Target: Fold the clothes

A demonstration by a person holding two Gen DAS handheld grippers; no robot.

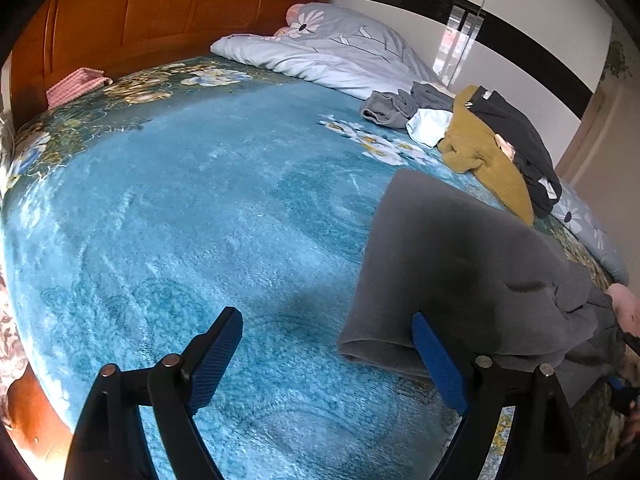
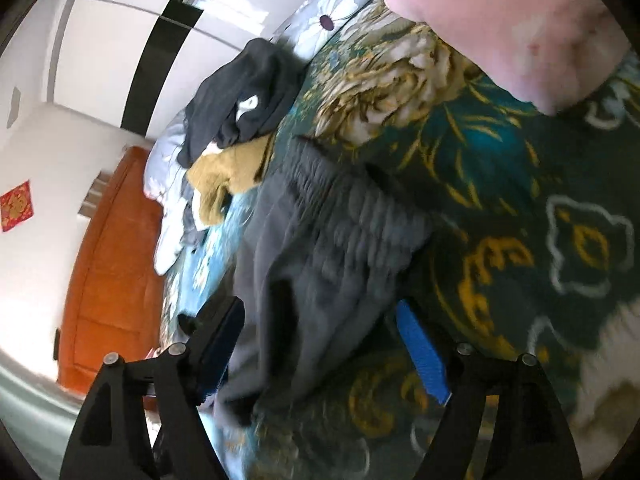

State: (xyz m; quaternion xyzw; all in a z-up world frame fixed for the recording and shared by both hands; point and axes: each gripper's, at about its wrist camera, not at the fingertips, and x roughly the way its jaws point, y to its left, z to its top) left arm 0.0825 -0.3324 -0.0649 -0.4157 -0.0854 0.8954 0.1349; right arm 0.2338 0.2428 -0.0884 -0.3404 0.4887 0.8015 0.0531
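A grey garment (image 1: 460,264) lies folded on the blue plush blanket (image 1: 200,208), its open cuff end toward me. My left gripper (image 1: 326,314) hovers at that cuff with its jaws wide; the right pad (image 1: 436,360) overlaps the garment's edge and the left pad is over bare blanket. In the right wrist view the same grey garment (image 2: 328,240) shows its gathered elastic waistband. My right gripper (image 2: 320,304) stands open over it, cloth lying between the blue pads without being pinched.
A pile of mustard, black, grey and pale blue clothes (image 1: 480,136) sits at the far right of the bed, by a grey floral quilt (image 1: 328,52). A wooden headboard (image 1: 140,16) bounds the far side. A pink soft shape (image 2: 500,24), perhaps a sleeve, fills the right wrist view's upper corner.
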